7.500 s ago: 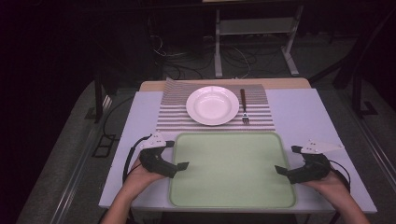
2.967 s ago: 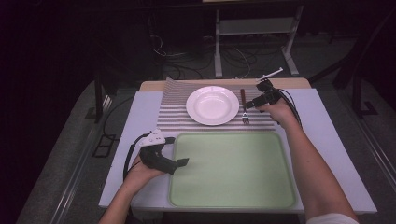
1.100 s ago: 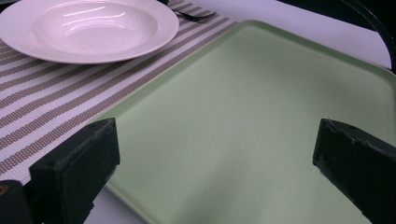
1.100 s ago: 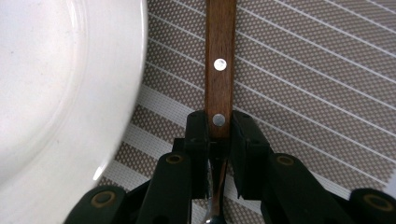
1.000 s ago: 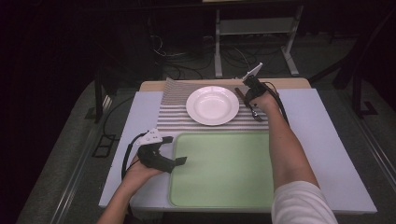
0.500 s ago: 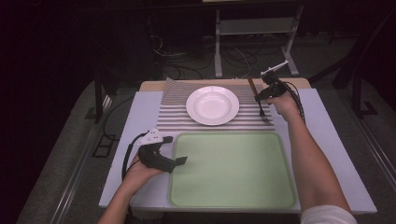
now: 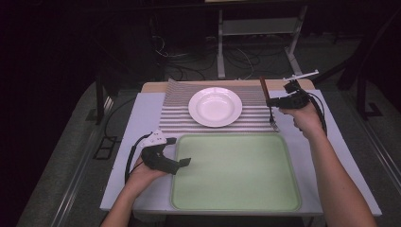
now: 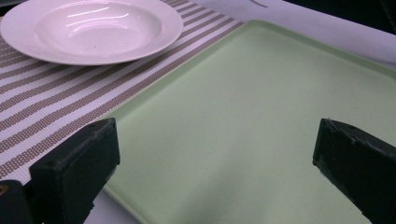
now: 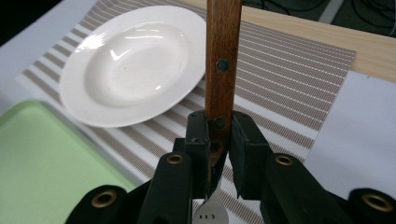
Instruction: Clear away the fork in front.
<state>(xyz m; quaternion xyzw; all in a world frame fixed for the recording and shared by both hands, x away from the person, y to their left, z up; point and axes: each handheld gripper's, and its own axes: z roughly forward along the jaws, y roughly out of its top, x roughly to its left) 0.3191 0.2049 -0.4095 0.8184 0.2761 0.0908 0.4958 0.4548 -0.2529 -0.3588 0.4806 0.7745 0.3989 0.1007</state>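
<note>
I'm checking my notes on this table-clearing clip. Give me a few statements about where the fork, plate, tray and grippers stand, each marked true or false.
1. The right gripper is shut on the fork by its wooden handle. True.
2. The fork lies flat on the tray. False: it hangs tines down over the striped placemat.
3. The left gripper is open. True.
4. The plate sits on the tray. False: it sits on the placemat.
5. The left gripper holds the plate. False: it holds nothing, at the tray's left edge.
</note>
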